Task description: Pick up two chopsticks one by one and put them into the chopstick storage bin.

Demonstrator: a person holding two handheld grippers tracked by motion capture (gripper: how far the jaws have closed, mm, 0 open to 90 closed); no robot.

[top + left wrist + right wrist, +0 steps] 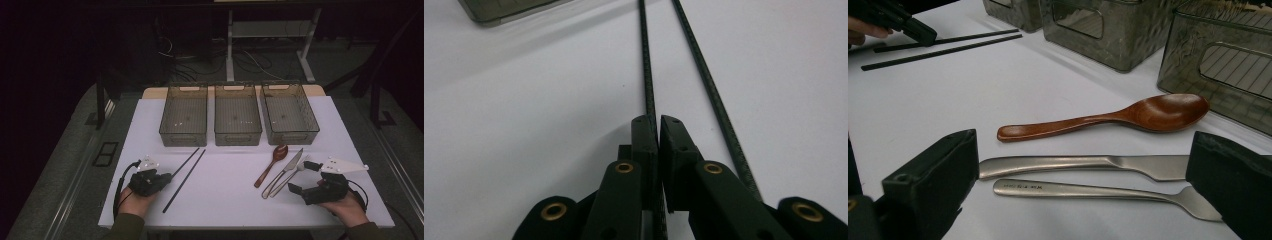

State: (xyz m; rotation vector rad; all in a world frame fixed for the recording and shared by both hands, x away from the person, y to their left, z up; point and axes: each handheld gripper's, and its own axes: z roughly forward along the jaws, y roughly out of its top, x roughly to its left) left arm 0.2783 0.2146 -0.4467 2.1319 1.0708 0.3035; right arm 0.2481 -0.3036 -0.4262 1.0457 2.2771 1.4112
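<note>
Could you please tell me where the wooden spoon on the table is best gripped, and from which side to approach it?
Grip the wooden spoon at mid-handle, coming straight down from above with the jaws across it. It lies flat, and the handle is narrow and fairly straight, while the bowl is wide and rounded. The knife lies close on the near side, so I would keep the right claw toward the handle's free end, probably the easier spot.

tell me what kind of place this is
Probably a lab or workshop set up for recording, not a kitchen: a white table with three clear bins in a row, cutlery laid out, and loose cables on the dark floor behind.
</note>
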